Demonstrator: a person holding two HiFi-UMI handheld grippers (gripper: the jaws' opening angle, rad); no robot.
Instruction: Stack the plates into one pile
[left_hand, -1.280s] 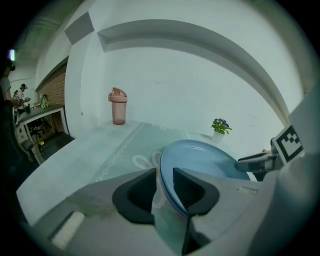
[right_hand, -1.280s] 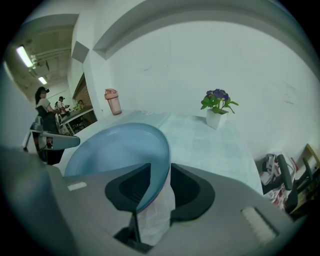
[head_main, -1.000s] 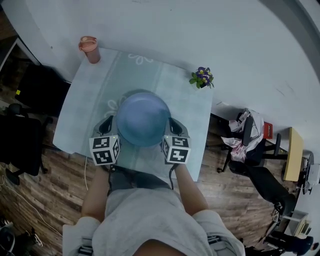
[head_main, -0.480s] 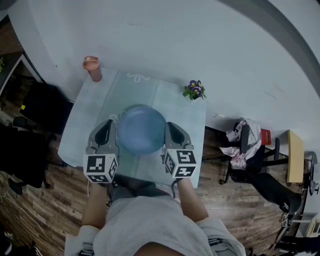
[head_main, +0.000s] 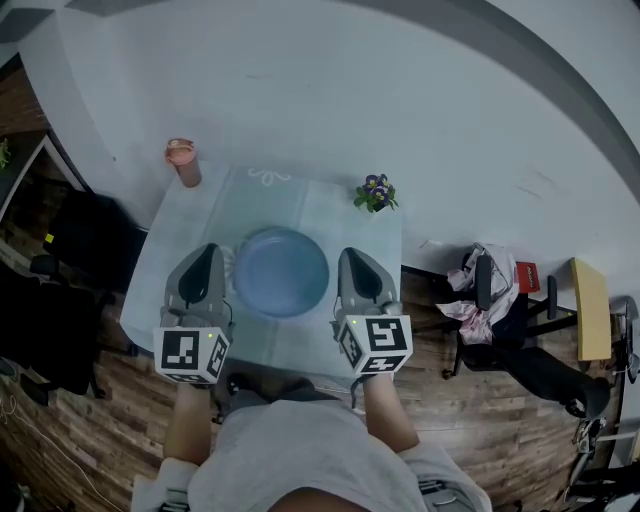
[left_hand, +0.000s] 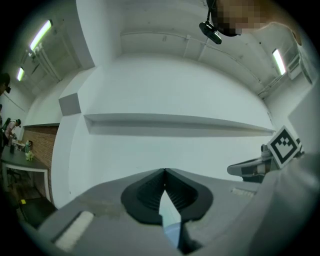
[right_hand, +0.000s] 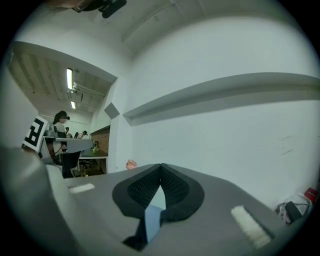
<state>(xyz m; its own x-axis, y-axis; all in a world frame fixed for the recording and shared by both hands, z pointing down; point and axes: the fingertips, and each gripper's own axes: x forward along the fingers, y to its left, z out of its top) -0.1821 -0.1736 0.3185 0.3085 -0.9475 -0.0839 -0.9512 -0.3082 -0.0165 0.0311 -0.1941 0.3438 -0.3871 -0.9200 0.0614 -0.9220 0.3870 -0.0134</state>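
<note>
A pile of blue plates (head_main: 282, 270) lies in the middle of the pale table (head_main: 180, 225). My left gripper (head_main: 206, 252) hovers just left of the pile, and my right gripper (head_main: 351, 256) just right of it. Both are held up off the table, clear of the rim. Each gripper view looks at the white wall rather than at the plates. The left gripper (left_hand: 164, 172) has its jaws pressed together with nothing between them. The right gripper (right_hand: 161, 166) is shut and empty too.
A pink cup (head_main: 181, 160) stands at the table's far left corner and a small pot of purple flowers (head_main: 375, 192) at its far right corner. A black chair (head_main: 55, 300) stands left of the table. Another chair with clothes (head_main: 488, 288) is on the wooden floor to the right.
Both grippers have come away from the plate pile's rim and drawn back towards the person. The pile now looks smaller and lower on the table.
</note>
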